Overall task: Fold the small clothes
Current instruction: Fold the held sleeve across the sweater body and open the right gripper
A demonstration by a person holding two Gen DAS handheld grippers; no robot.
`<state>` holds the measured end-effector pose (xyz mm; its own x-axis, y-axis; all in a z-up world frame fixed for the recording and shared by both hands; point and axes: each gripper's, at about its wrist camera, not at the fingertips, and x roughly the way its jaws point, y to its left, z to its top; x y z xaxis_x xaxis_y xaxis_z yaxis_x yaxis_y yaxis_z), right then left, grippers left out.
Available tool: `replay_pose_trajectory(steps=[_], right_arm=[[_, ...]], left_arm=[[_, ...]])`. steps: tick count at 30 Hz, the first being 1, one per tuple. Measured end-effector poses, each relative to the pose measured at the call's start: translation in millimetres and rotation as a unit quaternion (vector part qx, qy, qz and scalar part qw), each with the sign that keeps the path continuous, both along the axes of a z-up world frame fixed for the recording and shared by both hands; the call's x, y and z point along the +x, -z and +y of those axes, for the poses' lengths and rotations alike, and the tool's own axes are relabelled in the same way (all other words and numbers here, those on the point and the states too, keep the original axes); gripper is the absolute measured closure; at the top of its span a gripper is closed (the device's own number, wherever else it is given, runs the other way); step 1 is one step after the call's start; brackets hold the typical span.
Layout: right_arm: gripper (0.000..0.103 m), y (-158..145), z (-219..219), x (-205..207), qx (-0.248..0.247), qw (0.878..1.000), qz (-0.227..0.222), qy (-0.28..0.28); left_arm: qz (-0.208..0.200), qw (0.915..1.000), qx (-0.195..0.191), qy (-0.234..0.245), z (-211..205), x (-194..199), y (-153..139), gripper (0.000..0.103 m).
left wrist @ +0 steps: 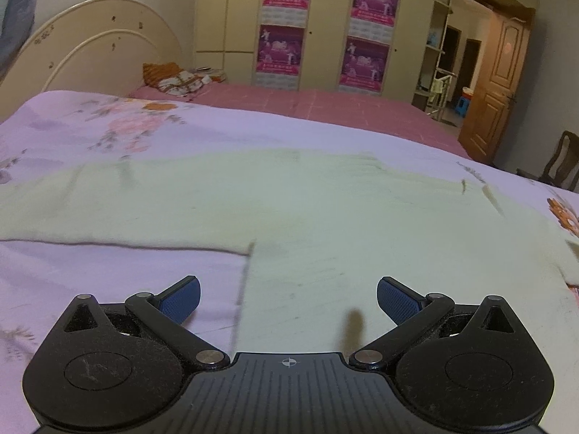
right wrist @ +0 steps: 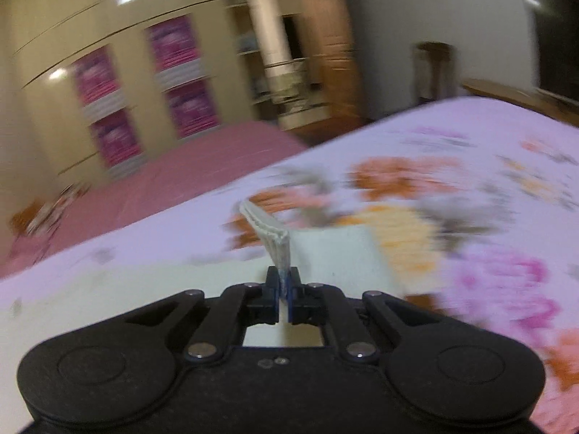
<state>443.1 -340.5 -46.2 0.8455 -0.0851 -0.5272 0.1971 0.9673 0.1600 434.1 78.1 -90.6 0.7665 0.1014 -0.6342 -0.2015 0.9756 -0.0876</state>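
Note:
A pale cream knitted garment (left wrist: 253,202) lies spread flat on the floral lilac bedspread (left wrist: 90,275), one sleeve stretching off to the left. My left gripper (left wrist: 288,298) hovers just above its lower part, jaws wide open with nothing between the blue pads (left wrist: 181,298). In the right wrist view, which is motion-blurred, my right gripper (right wrist: 284,285) is shut on a ribbed edge of the cream garment (right wrist: 271,233), and the pinched cloth sticks up past the fingertips. The remaining cream fabric (right wrist: 336,256) trails below and to the right of the fingers.
A pink sheet (left wrist: 325,105) covers the far part of the bed, with a cream headboard (left wrist: 94,47) and a patterned pillow (left wrist: 173,79) at the back left. A wardrobe with pink posters (left wrist: 286,25) lines the far wall. An open wooden door (left wrist: 495,72) and a chair (left wrist: 557,162) stand right.

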Motion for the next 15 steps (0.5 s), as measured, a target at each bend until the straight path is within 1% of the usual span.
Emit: replay_pose_trajectory(steps=[2,7,11,15], right_arm=[[0.098,2.9,37.2,7.7,-0.004,0.999,0.004,-0.041],[0.098,15.0,104.8,20.4,-0.008,0.993,0.018,-0.112],[0.098,23.7,144.2,25.6,-0.011,0.988,0.028,-0.151],[0.098,30.8,181.0,25.1,-0.007,0.983,0.037,-0.182]], left_arm=[[0.0,1.0,-0.001,-0.006,8.0,-3.4,-0.1,0.0],[0.002,0.9998,-0.014,-0.015,20.9,-16.5,1.5,0.0],[0.0,0.9993,-0.02,-0.032,33.1,-25.7,4.2,0.0],[-0.01,0.998,-0.043,-0.045,43.7,-29.7,5.3,0.0]])
